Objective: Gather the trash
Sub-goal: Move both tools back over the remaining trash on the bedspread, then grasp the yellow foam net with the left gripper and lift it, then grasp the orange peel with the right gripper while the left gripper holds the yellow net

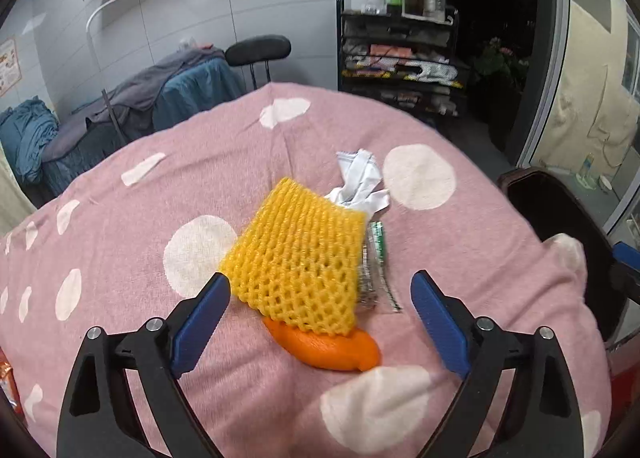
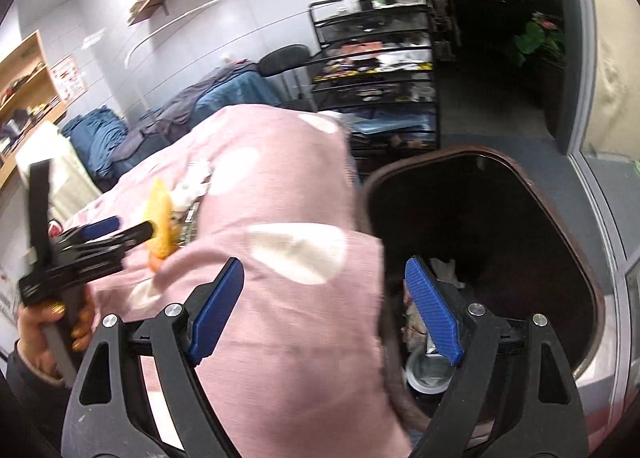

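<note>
The left gripper [image 1: 320, 306] has its 2 blue jaws wide apart and holds nothing; the yellow foam net [image 1: 298, 254] lies between them on the pink dotted cloth [image 1: 120, 225], on top of an orange peel [image 1: 332, 348] and beside crumpled white paper [image 1: 360, 181] and a clear wrapper [image 1: 374, 266]. The right gripper [image 2: 326, 310] is also wide and empty, above the cloth edge and the dark trash bin [image 2: 520, 217].

Left gripper [image 1: 320, 298] and right gripper [image 2: 324, 286]: black frames with triangular cut-outs, silver screws, ribbed blue pads. The person's hand [image 2: 44, 334] shows yellow-painted nails and a dark sleeve.
</note>
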### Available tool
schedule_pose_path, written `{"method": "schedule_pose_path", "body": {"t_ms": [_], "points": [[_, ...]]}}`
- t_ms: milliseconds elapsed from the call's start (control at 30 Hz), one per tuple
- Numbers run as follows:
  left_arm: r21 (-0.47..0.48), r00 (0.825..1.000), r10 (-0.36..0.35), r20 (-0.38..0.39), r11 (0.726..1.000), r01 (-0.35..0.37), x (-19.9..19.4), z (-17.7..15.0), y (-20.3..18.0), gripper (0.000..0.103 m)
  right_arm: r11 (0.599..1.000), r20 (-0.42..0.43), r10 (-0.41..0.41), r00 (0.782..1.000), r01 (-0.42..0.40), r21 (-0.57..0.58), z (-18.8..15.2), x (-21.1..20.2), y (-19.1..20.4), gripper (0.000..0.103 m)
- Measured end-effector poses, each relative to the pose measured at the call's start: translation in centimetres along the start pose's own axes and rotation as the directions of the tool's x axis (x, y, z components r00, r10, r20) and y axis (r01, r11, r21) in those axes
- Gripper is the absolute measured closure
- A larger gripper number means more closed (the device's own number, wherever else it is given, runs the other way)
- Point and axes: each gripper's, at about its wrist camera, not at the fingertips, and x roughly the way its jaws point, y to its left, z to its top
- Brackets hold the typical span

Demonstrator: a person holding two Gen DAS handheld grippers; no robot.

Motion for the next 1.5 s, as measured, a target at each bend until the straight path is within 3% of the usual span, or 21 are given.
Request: {"method": "schedule_pose_path", "body": {"t_ms": [133, 233, 500, 833, 1067, 1200, 1367, 1433, 1500], "points": [[0.015, 0.998, -0.013, -0.062, 1.0, 0.014, 1.7, 0.4, 0.2, 0.02, 0.999, -0.007, 0.028, 1.0, -0.028, -0.04, 0.3, 0.3, 1.8, 0.021], [0.0, 0.994, -0.018, -0.106, 1.0, 0.018, 2.8, 0.5, 0.7, 0.032, 0.997, -0.014, 0.048, 0.999, -0.048, -0.067, 0.2, 0.3, 3.1, 0.021], [-0.108, 0.994, -0.062, -0.092, 0.993, 0.052, 1.9, 0.0, 2.7, 0.084, 0.987, -0.032, 0.101, 0.994, -0.104, -0.126, 0.3, 1.0, 6.0, 0.021], [-0.205, 0.998, -0.051, 0.041, 0.977, 0.058, -3.7, -1.7, 3.9, 0.086, 0.968, -0.101, 0.162, 0.982, -0.178, -0.175, 1.5, 3.7, 9.0, 0.021], [-0.256, 0.996, -0.01, 0.091, 0.966, 0.034, -7.1, -3.9, 4.9, 0.086, 0.933, -0.188, 0.167, 0.968, -0.217, -0.289, 2.1, 6.4, 13.3, 0.021], [-0.27, 0.995, 0.018, 0.097, 0.963, 0.009, -8.1, -5.2, 5.2, 0.086, 0.897, -0.252, 0.14, 0.957, -0.231, -0.377, 1.9, 8.6, 16.4, 0.031], [-0.278, 0.995, 0.036, 0.094, 0.96, -0.008, -9.0, -6.7, 5.4, 0.086, 0.853, -0.375, 0.101, 0.922, -0.274, -0.445, 1.0, 11.9, 19.9, 0.046], [-0.283, 0.995, 0.035, 0.094, 0.959, -0.008, -9.3, -7.2, 5.5, 0.086, 0.841, -0.452, 0.076, 0.889, -0.301, -0.449, 0.5, 13.8, 21.0, 0.052], [-0.285, 0.995, 0.033, 0.092, 0.959, -0.005, -9.4, -7.6, 5.5, 0.086, 0.854, -0.511, 0.062, 0.857, -0.31, -0.417, 0.3, 15.8, 21.3, 0.054]]}}
